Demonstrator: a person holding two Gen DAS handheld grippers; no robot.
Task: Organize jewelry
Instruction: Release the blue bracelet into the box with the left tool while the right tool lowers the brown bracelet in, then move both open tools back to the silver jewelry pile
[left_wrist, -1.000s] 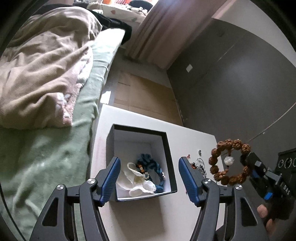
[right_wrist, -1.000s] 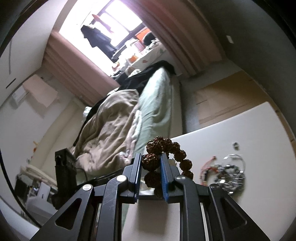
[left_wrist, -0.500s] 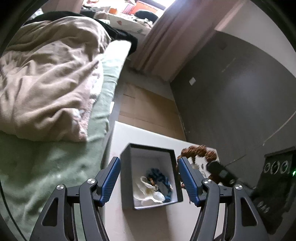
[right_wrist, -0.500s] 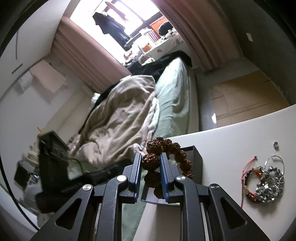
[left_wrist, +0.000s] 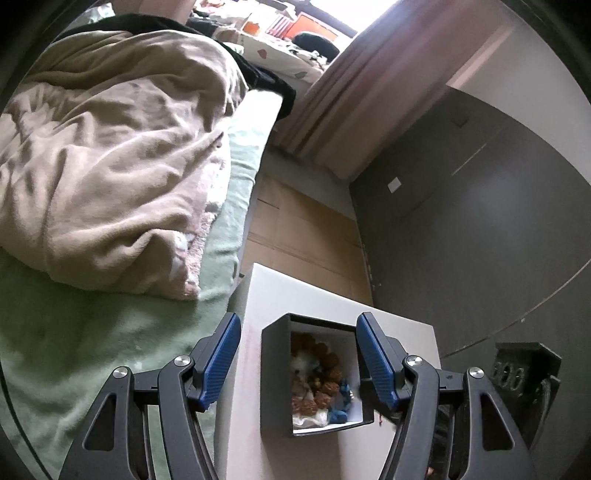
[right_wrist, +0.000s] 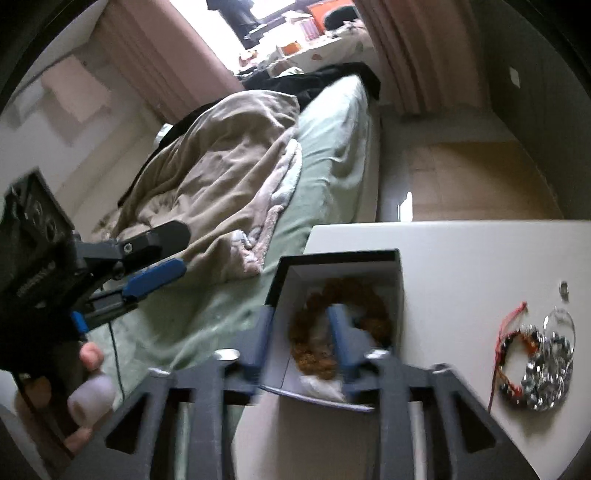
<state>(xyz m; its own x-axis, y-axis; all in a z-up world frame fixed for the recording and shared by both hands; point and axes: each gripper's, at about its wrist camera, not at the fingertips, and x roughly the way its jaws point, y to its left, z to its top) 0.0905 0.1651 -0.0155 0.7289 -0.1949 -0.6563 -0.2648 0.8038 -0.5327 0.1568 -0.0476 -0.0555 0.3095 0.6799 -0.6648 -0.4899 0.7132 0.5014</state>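
A black box (left_wrist: 275, 373) with a white inside stands on the white table (left_wrist: 295, 291). In it lies a brown bead bracelet (left_wrist: 325, 369) on top of a blue piece (left_wrist: 341, 398) and a white one. My left gripper (left_wrist: 297, 325) hangs open over the box, holding nothing. In the right wrist view my right gripper (right_wrist: 300, 314) is just above the box (right_wrist: 340, 254). Its jaws are opening and blurred, and the brown bracelet (right_wrist: 314, 332) lies loose in the box below them, not pressed by the pads.
To the right of the box a pile of silver jewelry (right_wrist: 546, 362), a red cord bracelet (right_wrist: 513, 332) and a small stud (right_wrist: 564, 287) lie on the table (right_wrist: 461, 258). A bed with a beige blanket (left_wrist: 110, 166) borders the table's left edge. A hand (right_wrist: 88, 369) holds the left gripper.
My right gripper carried the brown bracelet left over the box and opened, and the bracelet now lies inside. The left gripper pulled back a little, still open.
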